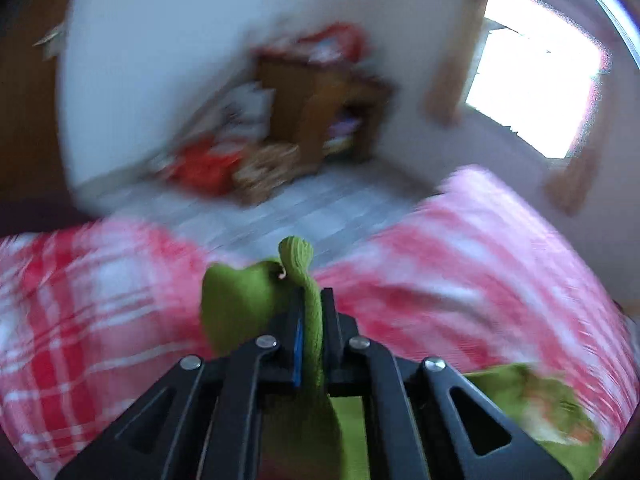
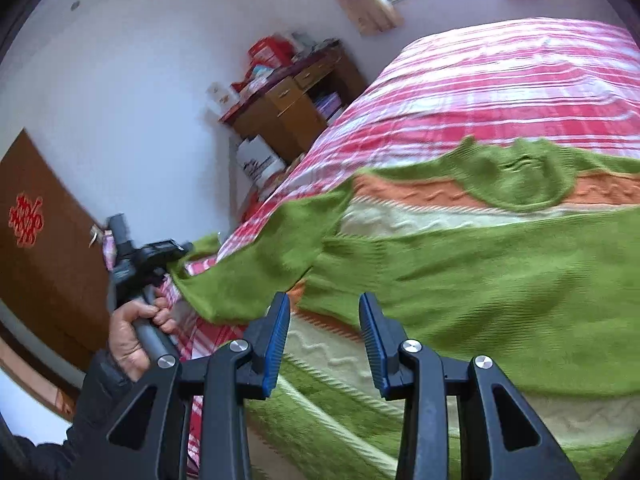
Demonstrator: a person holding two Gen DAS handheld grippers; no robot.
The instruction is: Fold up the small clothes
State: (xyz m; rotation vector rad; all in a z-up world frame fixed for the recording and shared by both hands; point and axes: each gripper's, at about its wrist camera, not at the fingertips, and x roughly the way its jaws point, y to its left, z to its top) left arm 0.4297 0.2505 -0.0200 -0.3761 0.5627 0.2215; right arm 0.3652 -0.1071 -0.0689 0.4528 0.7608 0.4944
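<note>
A green knitted sweater (image 2: pixel 460 264) with orange and cream bands lies spread on the bed. My left gripper (image 1: pixel 311 300) is shut on the cuff of its green sleeve (image 1: pixel 308 280) and holds it lifted off the bed; in the right wrist view the left gripper (image 2: pixel 182 249) pulls the sleeve (image 2: pixel 248 276) out to the left. My right gripper (image 2: pixel 324 308) is open and empty, just above the sweater's lower left part.
The bed has a red and white checked cover (image 2: pixel 480 80). A wooden desk (image 2: pixel 288 100) with boxes stands by the white wall past the bed's corner. A brown door (image 2: pixel 44 248) is at the left. A bright window (image 1: pixel 532 72) is at the right.
</note>
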